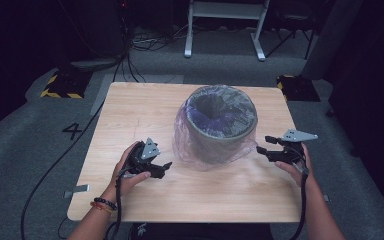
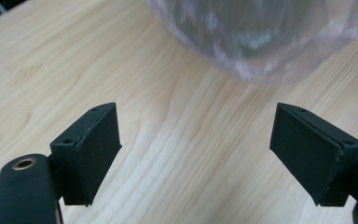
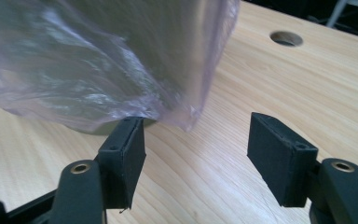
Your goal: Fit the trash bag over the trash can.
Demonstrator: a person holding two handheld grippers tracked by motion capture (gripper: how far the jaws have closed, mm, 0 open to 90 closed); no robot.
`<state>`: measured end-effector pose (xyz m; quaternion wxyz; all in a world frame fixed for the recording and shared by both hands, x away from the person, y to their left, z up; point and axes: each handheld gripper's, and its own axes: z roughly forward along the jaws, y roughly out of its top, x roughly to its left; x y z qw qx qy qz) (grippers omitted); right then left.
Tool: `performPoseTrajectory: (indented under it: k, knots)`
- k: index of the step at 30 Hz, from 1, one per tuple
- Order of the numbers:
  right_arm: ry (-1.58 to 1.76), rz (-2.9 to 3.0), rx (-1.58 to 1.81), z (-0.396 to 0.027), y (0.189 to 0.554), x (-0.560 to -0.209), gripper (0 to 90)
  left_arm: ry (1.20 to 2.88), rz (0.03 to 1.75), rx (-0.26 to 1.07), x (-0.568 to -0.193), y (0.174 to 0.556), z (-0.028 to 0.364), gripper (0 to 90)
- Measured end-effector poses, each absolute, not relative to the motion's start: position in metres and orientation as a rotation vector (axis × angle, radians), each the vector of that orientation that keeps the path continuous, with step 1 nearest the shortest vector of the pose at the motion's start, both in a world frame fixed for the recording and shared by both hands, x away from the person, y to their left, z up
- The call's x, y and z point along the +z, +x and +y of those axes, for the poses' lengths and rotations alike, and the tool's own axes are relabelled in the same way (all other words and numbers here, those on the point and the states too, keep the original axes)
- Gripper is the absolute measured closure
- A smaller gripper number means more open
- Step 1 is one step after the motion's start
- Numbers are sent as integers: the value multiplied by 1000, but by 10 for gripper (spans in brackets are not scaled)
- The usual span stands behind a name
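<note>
**Bag-lined bin at frame centre, both grippers spread and empty**

Grey bin [image 1: 223,125] standing upright in the middle of the high view, wrapped in a clear plastic bag [image 1: 190,145] draped over the rim and down the outside, likely to line it. Left gripper [image 1: 166,170] at lower left, jaws spread wide, nothing between them, aimed at the bag's hem. Right gripper [image 1: 261,145] at right, just beside the bag, jaws apart, gripping nothing. Pale wooden table [image 1: 130,115]; grey carpet beyond, dark room, white stand legs [image 1: 224,30] at top.

Probably a lab: hazard-striped blocks [image 1: 62,86], floor cables [image 1: 130,60], dark surroundings.
</note>
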<state>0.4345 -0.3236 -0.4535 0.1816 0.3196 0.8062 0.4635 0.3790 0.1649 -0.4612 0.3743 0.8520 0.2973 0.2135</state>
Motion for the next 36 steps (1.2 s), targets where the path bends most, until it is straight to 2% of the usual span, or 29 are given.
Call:
performPoseTrajectory:
  k: [7, 15, 29, 36]
  knots:
    - [858, 2315, 1259, -320, 429, -455, 328, 2208, 821, 521, -481, 369, 181, 157]
    - [900, 2321, 1247, -334, 425, -463, 270, 2246, 845, 470, -498, 361, 185, 157]
    - [902, 2143, 1412, -347, 405, -437, 230, 2204, 890, 386, -504, 357, 193, 155]
    - [870, 2127, 1400, -339, 398, -418, 219, 2204, 904, 369, -504, 359, 194, 143]
